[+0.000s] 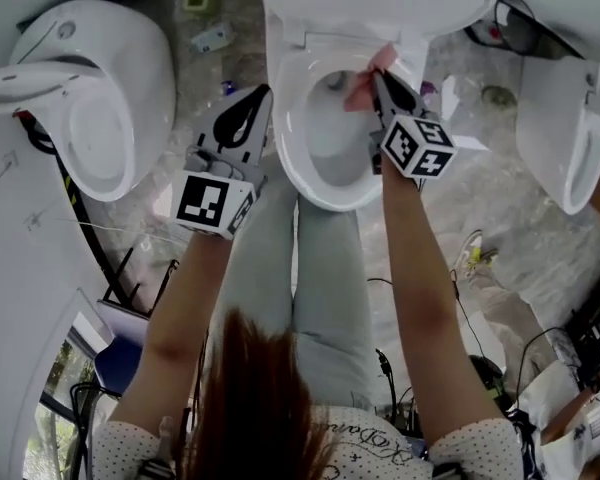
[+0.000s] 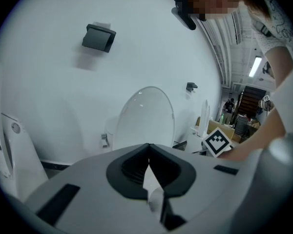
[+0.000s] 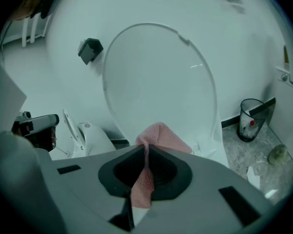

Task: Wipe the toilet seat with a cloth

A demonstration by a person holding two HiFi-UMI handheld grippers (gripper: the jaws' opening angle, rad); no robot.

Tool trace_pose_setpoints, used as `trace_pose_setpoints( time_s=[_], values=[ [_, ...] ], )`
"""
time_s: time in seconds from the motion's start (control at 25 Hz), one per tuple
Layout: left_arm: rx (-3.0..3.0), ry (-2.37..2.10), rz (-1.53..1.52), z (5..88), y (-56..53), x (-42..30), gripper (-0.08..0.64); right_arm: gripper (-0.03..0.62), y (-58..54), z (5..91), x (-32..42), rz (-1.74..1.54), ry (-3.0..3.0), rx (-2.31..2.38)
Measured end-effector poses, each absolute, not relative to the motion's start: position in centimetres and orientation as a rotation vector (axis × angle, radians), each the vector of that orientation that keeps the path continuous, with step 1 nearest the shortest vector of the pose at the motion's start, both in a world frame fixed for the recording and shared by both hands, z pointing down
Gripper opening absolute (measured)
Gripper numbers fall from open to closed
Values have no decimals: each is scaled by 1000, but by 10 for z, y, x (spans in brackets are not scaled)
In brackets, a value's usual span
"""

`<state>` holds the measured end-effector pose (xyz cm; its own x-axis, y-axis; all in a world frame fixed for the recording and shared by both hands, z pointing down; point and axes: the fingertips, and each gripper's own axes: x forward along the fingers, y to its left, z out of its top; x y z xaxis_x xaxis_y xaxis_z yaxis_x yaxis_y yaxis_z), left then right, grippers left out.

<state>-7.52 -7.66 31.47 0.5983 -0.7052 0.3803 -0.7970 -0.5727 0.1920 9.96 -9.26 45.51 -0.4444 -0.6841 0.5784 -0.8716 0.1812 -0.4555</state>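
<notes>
- The wiping step looks to be in hand. The right gripper [image 1: 376,76] has its jaws closed on a pink cloth [image 1: 363,86] and holds it at the back right of the toilet seat [image 1: 288,143], in the upper middle of the head view. Whether the cloth presses on the seat cannot be told from here.
- In the right gripper view the cloth [image 3: 155,132] is pinched between the jaws. A bunched lump sticks out past the tips toward the raised lid [image 3: 161,77], and a narrow tail runs back toward the camera. Its long axis therefore lies along the jaws.
- The left gripper [image 1: 266,92] hovers just beside the seat's left edge. Its own view shows its jaws together with nothing gripped.
- The seat's long axis runs top to bottom in the head view. The hinge end is at the top under the lid, and the rounded front points down the frame toward the person's legs.
- Judged next move: press the bunched end flat on the ring and sweep it round the right side toward the front. The grip needs to stay firm so the cloth does not drop into the bowl.
</notes>
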Motion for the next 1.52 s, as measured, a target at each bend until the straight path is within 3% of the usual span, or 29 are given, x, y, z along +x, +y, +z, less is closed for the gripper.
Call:
trace_pose_setpoints(
  time_s=[0.96,1.52],
  values=[
    [2746,-1341,215,4,-65,-65,5,38,-58,13,115,375,-2697,1505],
    [2875,-1397,51,-112,-33,-37,5,42,-25,-119,128,21,-2831,1574]
  ],
)
